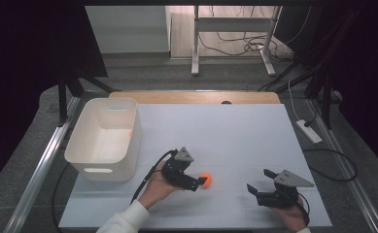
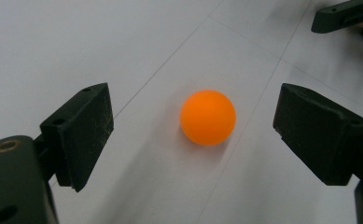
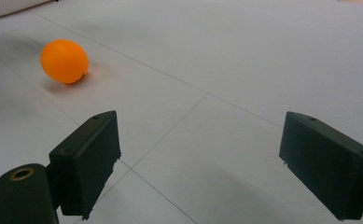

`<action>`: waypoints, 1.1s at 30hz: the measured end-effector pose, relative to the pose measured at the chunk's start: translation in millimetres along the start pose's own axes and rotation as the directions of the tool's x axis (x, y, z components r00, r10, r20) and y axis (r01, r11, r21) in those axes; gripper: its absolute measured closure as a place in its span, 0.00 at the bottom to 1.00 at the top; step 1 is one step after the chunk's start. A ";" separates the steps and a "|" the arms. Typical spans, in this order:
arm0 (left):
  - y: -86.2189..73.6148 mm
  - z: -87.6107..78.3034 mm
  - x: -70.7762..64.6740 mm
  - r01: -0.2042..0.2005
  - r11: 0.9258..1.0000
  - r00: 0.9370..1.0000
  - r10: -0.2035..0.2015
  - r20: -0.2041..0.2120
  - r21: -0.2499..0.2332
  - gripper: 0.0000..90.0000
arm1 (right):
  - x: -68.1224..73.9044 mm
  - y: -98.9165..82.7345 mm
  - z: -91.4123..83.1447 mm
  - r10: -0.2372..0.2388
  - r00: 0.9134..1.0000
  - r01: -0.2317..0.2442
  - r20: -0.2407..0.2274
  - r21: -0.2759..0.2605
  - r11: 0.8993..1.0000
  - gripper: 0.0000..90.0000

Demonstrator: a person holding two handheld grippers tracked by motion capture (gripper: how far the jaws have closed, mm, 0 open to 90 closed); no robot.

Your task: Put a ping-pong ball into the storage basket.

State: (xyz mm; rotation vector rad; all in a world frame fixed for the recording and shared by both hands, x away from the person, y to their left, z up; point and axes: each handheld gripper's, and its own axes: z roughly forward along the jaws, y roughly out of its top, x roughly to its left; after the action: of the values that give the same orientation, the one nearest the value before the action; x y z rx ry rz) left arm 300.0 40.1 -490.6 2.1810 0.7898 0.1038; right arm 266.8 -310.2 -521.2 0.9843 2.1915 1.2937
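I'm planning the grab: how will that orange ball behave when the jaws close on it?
The orange ball is round and smooth on a flat table, so an uneven touch would probably roll it away. It looks like a light hollow ball, likely easy to lift. The left gripper stands open around it, not touching.

Finding no readable text, label, brand, number or sign anywhere in these views
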 end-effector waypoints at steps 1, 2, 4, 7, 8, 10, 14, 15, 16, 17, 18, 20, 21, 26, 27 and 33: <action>0.1 0.8 -0.4 0.000 1.000 1.000 0.000 0.000 0.001 0.14 | 0.0 0.0 0.0 -0.001 1.000 0.001 0.000 0.000 1.000 0.13; 0.1 0.8 -0.4 0.000 1.000 1.000 0.000 0.000 0.001 0.14 | 0.0 0.0 0.0 -0.001 1.000 0.001 0.000 0.000 1.000 0.13; 0.3 1.8 -0.8 -0.001 1.000 1.000 0.001 0.002 0.001 0.14 | 0.1 -0.1 -0.2 -0.002 1.000 0.002 0.001 0.000 1.000 0.13; 0.9 4.4 -2.1 0.001 1.000 1.000 -0.001 0.007 0.003 0.14 | 0.1 -0.1 -0.1 -0.001 1.000 0.001 0.001 0.000 1.000 0.13; 1.2 5.4 -2.6 0.001 1.000 1.000 -0.001 0.009 0.006 0.14 | 0.2 -0.1 0.0 -0.002 1.000 0.002 0.001 0.001 1.000 0.13; 1.8 7.9 -3.5 -0.005 1.000 1.000 0.004 0.011 0.014 0.14 | 0.3 -0.1 0.2 -0.002 1.000 0.002 0.001 0.001 1.000 0.13; 4.3 11.5 -5.0 -0.014 0.999 1.000 0.013 0.011 0.030 0.14 | 0.1 -0.2 0.1 -0.001 1.000 0.001 0.000 0.001 1.000 0.13; 4.8 12.5 -5.1 -0.013 0.999 1.000 0.012 0.013 0.033 0.14 | 0.1 -0.2 0.2 0.000 1.000 0.000 0.000 0.001 1.000 0.13; 5.3 13.8 -5.0 -0.009 0.999 1.000 0.008 0.014 0.035 0.14 | 0.2 -0.1 0.3 0.001 1.000 -0.001 -0.001 0.001 1.000 0.13; 5.6 15.0 -4.7 -0.006 0.999 1.000 0.006 0.015 0.039 0.14 | 0.3 -0.1 0.4 0.001 1.000 -0.001 -0.001 0.001 1.000 0.13; 5.8 16.4 -4.6 -0.001 0.999 1.000 0.001 0.016 0.041 0.13 | 0.5 0.0 0.5 0.000 1.000 0.000 -0.001 0.001 1.000 0.13; 5.9 18.7 -4.1 0.002 0.999 1.000 -0.003 0.018 0.045 0.13 | 0.7 0.1 0.5 -0.005 1.000 0.005 -0.001 0.004 1.000 0.13; 6.0 19.7 -3.8 0.004 0.999 1.000 -0.005 0.020 0.045 0.13 | 0.6 0.0 0.6 -0.004 1.000 0.004 -0.001 0.004 1.000 0.13; 6.7 25.9 -2.8 0.014 0.998 1.000 -0.015 0.027 0.059 0.13 | 0.4 -0.1 0.6 -0.002 1.000 0.002 -0.002 0.003 1.000 0.13; 6.7 27.1 -2.7 0.013 0.998 0.999 -0.015 0.029 0.065 0.13 | 0.4 -0.1 0.5 -0.002 1.000 0.002 -0.002 0.002 1.000 0.13; 6.6 32.9 -1.7 0.030 0.996 0.999 -0.033 0.035 0.079 0.14 | 0.6 -0.1 0.3 -0.004 1.000 0.004 0.000 0.002 1.000 0.13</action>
State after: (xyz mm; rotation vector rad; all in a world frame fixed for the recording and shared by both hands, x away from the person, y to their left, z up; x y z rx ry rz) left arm 312.4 14.2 -507.9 2.2373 0.8195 0.0169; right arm 266.5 -309.7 -521.4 0.9800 2.1945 1.2899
